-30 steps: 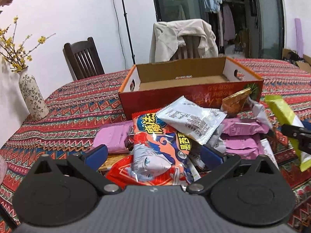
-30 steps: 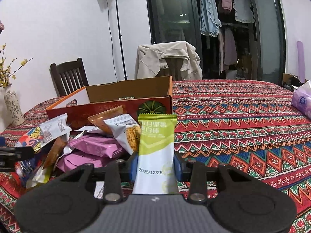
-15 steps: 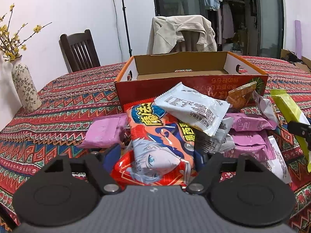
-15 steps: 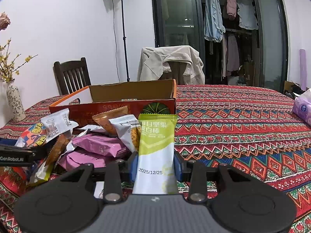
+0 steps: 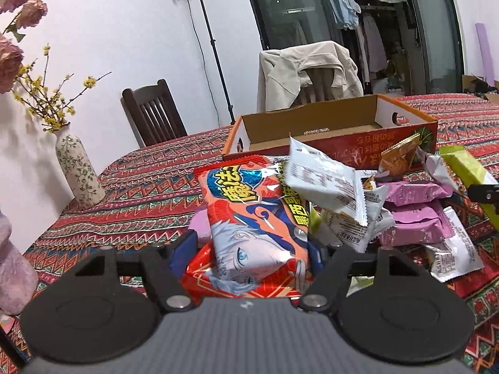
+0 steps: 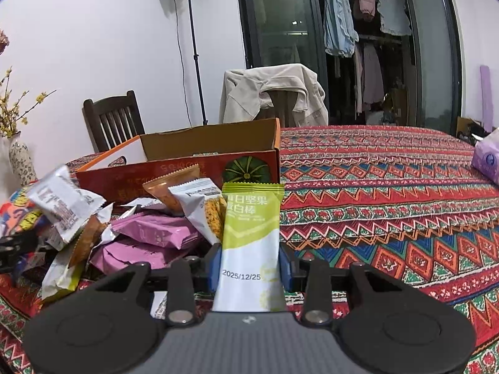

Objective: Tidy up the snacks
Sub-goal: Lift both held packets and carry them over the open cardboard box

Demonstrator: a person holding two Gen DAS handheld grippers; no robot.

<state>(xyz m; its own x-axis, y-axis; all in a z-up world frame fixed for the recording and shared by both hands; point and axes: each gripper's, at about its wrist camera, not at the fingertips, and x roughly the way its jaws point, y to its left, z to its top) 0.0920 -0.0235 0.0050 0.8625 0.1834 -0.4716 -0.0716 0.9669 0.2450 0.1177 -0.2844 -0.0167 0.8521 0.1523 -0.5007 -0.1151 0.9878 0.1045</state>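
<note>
My left gripper (image 5: 252, 249) is shut on an orange anime snack packet (image 5: 252, 215) and holds it raised above the snack pile. A white packet (image 5: 324, 177) rides on top of it. My right gripper (image 6: 251, 265) is shut on a green-and-white nut bar (image 6: 252, 237), held upright just right of the pile. The pile holds pink packets (image 6: 152, 230), a white packet (image 6: 199, 205) and an orange-brown one (image 6: 171, 184). An open red cardboard box (image 5: 336, 124) stands behind the pile, also in the right wrist view (image 6: 193, 162).
A patterned red tablecloth (image 6: 389, 193) covers the table. A flowered vase (image 5: 78, 171) stands at the left. A purple tissue pack (image 6: 486, 159) lies at the far right. Two chairs (image 5: 152, 115) and a lamp stand are behind the table.
My left gripper closed on the orange anime packet and lifted it, tilting the white packet on top. My right gripper kept hold of the green bar and barely moved.
</note>
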